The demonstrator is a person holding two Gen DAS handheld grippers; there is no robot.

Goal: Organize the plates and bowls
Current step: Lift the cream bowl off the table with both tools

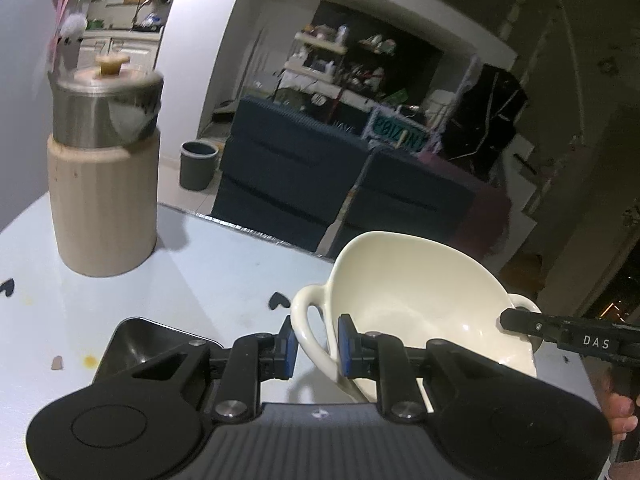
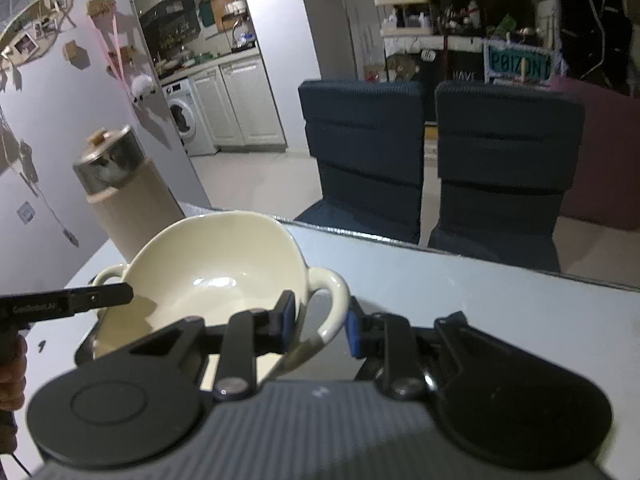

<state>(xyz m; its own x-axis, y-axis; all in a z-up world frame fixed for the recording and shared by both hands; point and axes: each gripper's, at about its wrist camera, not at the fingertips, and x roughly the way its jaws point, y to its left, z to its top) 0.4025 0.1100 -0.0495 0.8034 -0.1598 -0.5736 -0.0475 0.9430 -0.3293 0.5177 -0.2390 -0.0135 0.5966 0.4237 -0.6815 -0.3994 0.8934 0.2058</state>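
Observation:
A cream two-handled bowl (image 1: pixel 416 292) is held between both grippers above the pale table. My left gripper (image 1: pixel 316 344) has its blue pads on either side of the bowl's left handle (image 1: pixel 310 332), closed on it. My right gripper (image 2: pixel 320 326) straddles the bowl's right handle (image 2: pixel 334 304), its pads close around it. The bowl (image 2: pixel 208 276) also shows in the right wrist view, empty and tilted. A dark rectangular tray (image 1: pixel 148 340) lies under the left gripper. The right gripper's finger (image 1: pixel 532 326) shows at the bowl's far handle.
A beige ribbed canister with a metal lid (image 1: pixel 102 168) stands at the table's far left. Two dark blue chairs (image 2: pixel 436 160) stand beyond the table's far edge (image 2: pixel 460 256). Small dark heart stickers (image 1: pixel 278 302) and stains mark the tabletop.

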